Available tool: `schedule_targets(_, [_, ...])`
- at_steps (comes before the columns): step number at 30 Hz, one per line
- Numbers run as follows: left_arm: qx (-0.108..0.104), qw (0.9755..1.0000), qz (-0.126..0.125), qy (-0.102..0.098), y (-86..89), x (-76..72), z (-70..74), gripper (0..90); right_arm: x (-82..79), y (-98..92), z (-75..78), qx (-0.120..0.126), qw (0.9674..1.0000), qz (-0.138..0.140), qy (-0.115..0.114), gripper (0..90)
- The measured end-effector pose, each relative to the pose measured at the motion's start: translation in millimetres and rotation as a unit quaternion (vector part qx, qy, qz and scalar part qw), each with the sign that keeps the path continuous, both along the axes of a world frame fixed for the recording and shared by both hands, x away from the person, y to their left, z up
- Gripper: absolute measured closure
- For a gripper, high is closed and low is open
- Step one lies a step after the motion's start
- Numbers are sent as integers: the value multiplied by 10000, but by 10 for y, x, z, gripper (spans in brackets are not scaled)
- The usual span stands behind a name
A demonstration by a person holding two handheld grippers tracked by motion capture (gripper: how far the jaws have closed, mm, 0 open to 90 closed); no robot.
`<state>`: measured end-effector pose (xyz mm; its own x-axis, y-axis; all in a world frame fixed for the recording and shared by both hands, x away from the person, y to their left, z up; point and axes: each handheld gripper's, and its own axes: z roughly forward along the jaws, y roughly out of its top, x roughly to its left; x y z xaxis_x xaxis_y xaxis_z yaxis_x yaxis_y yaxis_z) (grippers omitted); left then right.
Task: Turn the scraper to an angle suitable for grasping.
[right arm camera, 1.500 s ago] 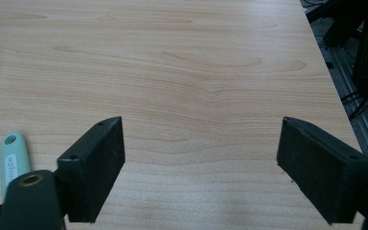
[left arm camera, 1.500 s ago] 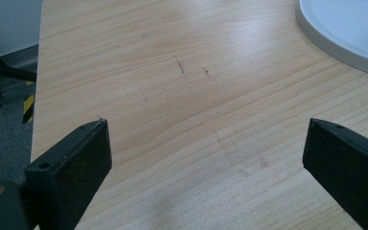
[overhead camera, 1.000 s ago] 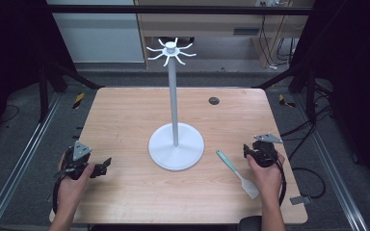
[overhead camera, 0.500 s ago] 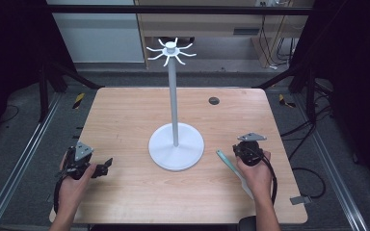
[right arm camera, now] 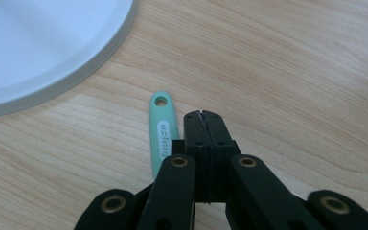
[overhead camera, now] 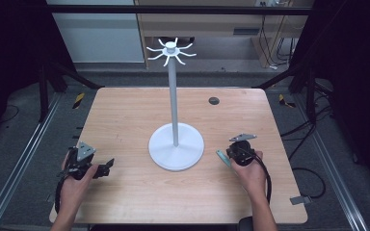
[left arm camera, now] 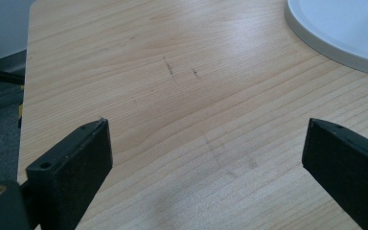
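**Right tongs pressed together beside the green handle; left tongs wide over bare wood**

High view: wooden table (overhead camera: 125, 115) w/ a white stand (overhead camera: 175, 144) near the middle – round base, thin pole, spoked hook crown at top. Left gripper (overhead camera: 107, 166) sits at the table's near left corner area, held in the person's left hand (overhead camera: 74, 185). Right gripper (overhead camera: 232, 155) is just right of the stand's base, right hand (overhead camera: 250, 174) behind it. A mint-green handle (overhead camera: 223, 158) pokes out from under the right gripper on its base-facing side; the rest of the utensil is hidden by gripper & hand. A small dark disc (overhead camera: 214, 100) lies far back on the table.

Right gripper view gives what the high view can't: jaws have just been closing and now meet pad to pad, nothing between them. The green handle (right arm camera: 163, 129) lies flat on the wood just beside the tips, on their left in this view, w/ a hang hole at its end & a white label. It's near the base rim (right arm camera: 100, 52), not touching.

Left gripper view: jaws far apart, one at each side, only wood grain between; the base edge (left arm camera: 326, 43) shows top right, well apart from the tips.
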<state>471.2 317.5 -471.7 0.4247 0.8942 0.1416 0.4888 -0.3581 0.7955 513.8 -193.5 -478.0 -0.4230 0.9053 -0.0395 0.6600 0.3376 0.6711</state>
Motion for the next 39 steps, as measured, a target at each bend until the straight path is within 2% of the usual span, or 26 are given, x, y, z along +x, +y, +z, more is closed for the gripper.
schedule_targets(4, [8,10000,4,11,0,-3,-3,30,42,13,-55,-52,9999,-2,158,900])
schedule_targets(17, [30,10000,-17,18,-13,-1,-4,30,64,39,-93,-17,9995,87,311,900])
schedule_targets(20, [34,10000,-17,30,-14,-2,-3,30,56,54,-94,50,9993,196,330,900])
schedule_targets(21, [35,10000,-18,34,-14,0,-4,30,44,75,-97,39,9988,364,324,900])
schedule_targets(22, [36,10000,-16,35,-15,1,-5,30,44,75,-97,39,9988,364,324,900])
schedule_targets(26, [37,10000,-22,35,-16,3,-9,30,-11,158,-91,93,9970,646,417,900])
schedule_targets(28, [47,10000,-43,63,-16,3,-11,30,-30,179,-85,146,9964,692,471,900])
schedule_targets(29, [47,10000,-52,65,-18,3,-12,30,-59,208,-86,138,9956,800,472,900])
schedule_targets(31, [48,10000,-52,62,-19,3,-12,30,-70,219,-84,134,9953,839,469,900])
schedule_targets(33, [53,9999,-58,66,-21,3,-12,30,-96,229,-66,15,9957,847,374,900])
schedule_targets(34, [53,9999,-58,66,-21,3,-12,30,-96,229,-66,15,9957,847,374,900])
schedule_targets(35, [53,10000,-57,62,-20,3,-11,30,-119,230,-33,12,9959,862,271,900])
schedule_targets(39, [70,9999,-40,79,-11,3,-14,30,-177,270,34,-106,9949,989,176,900])
